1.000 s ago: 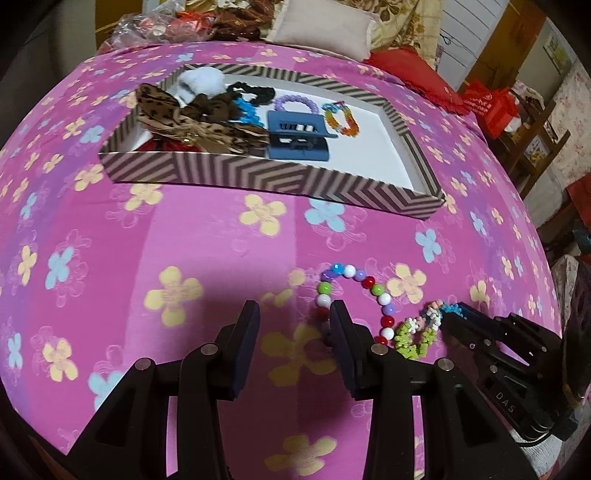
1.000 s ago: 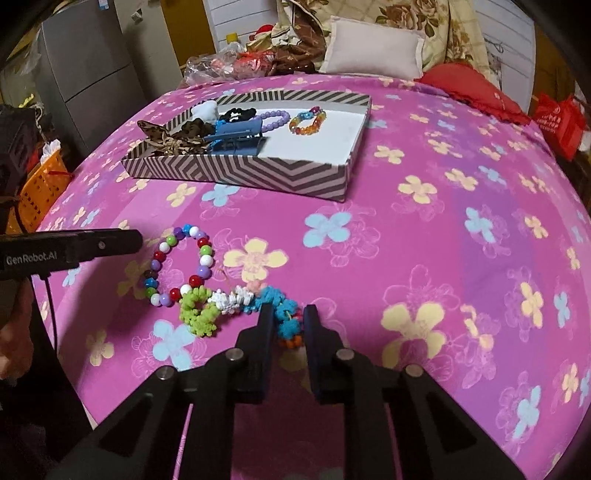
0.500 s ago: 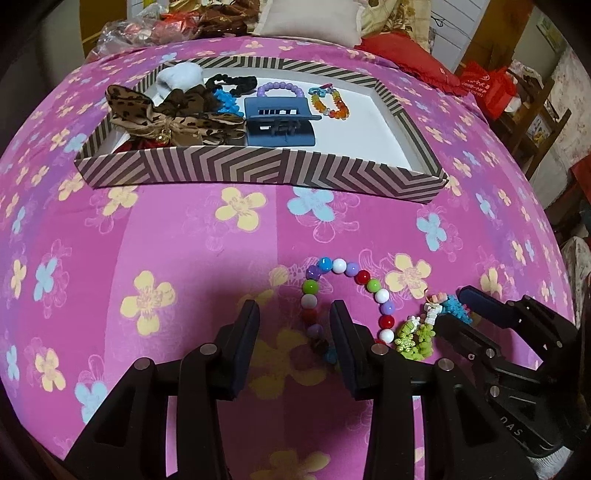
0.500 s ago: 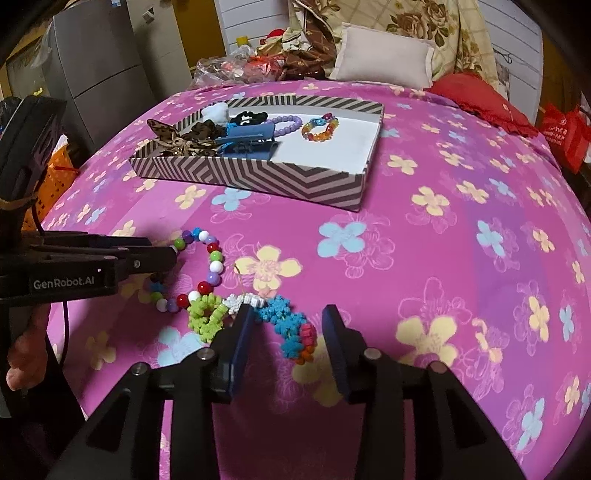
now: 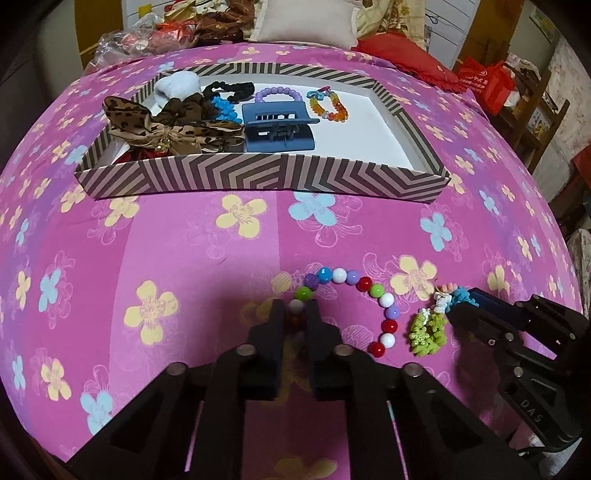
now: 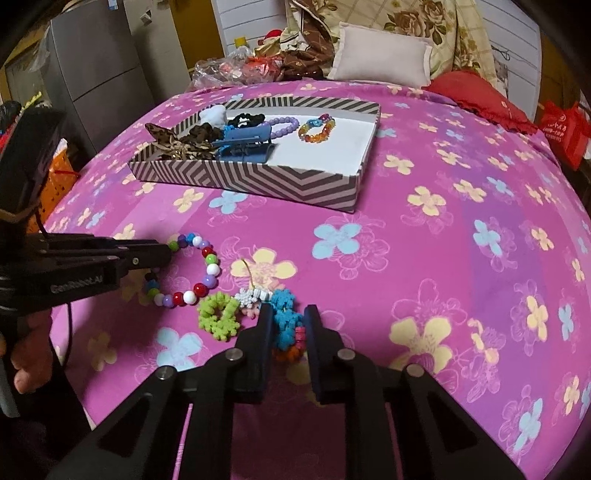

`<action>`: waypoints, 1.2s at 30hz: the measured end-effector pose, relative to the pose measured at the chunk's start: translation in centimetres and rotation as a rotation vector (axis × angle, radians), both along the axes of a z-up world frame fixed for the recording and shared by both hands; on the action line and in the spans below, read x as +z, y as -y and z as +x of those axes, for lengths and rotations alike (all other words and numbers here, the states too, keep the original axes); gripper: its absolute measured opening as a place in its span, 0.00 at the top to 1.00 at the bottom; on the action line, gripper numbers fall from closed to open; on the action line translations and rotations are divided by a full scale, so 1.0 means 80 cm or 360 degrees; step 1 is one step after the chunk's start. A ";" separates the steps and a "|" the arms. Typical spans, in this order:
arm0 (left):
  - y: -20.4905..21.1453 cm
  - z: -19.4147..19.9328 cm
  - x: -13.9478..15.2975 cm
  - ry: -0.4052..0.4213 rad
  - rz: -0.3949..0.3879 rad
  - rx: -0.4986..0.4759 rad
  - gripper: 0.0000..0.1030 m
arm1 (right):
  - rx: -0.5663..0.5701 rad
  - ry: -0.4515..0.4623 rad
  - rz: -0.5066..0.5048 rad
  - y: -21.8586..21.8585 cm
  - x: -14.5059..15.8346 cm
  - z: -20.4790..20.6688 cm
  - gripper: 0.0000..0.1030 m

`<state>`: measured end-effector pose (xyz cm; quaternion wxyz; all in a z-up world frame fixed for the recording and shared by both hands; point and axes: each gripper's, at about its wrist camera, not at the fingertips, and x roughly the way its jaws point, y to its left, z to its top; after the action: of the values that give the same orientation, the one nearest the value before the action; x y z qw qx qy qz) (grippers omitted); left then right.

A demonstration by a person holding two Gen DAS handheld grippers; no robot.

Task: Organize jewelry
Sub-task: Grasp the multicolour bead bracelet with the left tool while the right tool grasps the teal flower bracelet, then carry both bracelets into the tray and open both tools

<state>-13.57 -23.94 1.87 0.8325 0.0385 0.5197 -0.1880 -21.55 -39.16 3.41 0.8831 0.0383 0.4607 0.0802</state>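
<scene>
Two bracelets on the bed (image 5: 207, 258) are being pinched at once, bead bracelet (image 5: 354, 295) in the left gripper (image 5: 295, 319), fuzzy bracelet (image 6: 255, 314) in the right gripper (image 6: 288, 325), jaws narrow, so snagging together is being risked.

Pink floral bedspread (image 6: 424, 258), beige pillow (image 6: 380, 51), red cushion (image 6: 476, 92), grey cabinet (image 6: 92, 74) at left

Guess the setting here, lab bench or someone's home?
Most likely a home bedroom. The work surface is a bed with a pink floral sheet, pillows and a rumpled floral quilt sit at its head, and a grey cabinet stands beside it.
</scene>
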 end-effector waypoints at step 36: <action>-0.008 0.055 0.144 0.0203 -0.0280 -0.0008 0.89 | -0.0017 0.0322 0.0046 0.038 0.138 0.069 0.84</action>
<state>-9.19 -23.28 13.43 0.8636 -0.0214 0.4470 -0.2322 -16.04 -42.18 14.48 0.9249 0.0452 0.3677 0.0855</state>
